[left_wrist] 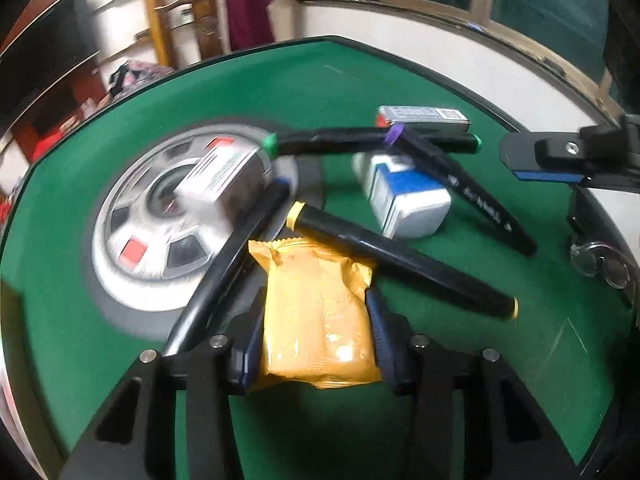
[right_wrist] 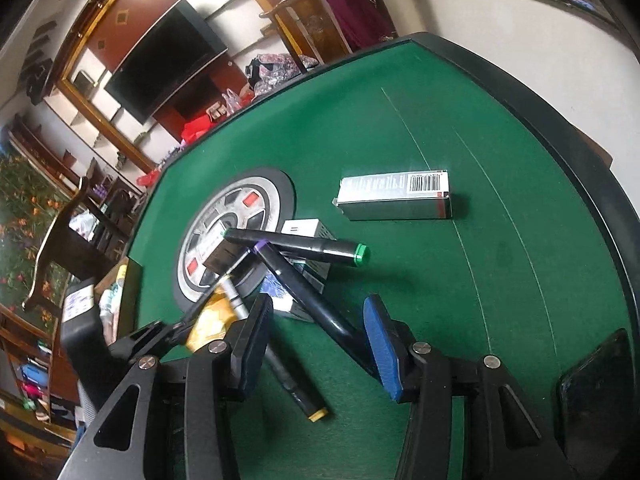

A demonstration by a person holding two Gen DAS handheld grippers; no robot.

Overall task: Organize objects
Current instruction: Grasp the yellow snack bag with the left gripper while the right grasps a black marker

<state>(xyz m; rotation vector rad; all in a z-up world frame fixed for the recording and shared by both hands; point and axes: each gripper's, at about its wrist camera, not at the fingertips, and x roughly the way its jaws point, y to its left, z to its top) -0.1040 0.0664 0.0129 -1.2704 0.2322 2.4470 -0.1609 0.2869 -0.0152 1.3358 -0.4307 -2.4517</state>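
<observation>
The left gripper [left_wrist: 316,336] pinched the crinkly yellow foil snack packet [left_wrist: 316,312], which might have slipped, while the right gripper [right_wrist: 316,344] gaped empty over the black purple-banded marker [right_wrist: 308,288].

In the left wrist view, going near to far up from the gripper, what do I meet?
Left gripper shut on the yellow snack packet → yellow-capped marker → blue and white box → green-capped marker → silver barcode box.

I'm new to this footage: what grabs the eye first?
The shiny yellow foil snack packet, clamped in the left gripper in the foreground. Behind it, black marker pens lie crisscrossed over small silver boxes on the green felt table, beside a printed car-wheel picture.
</observation>
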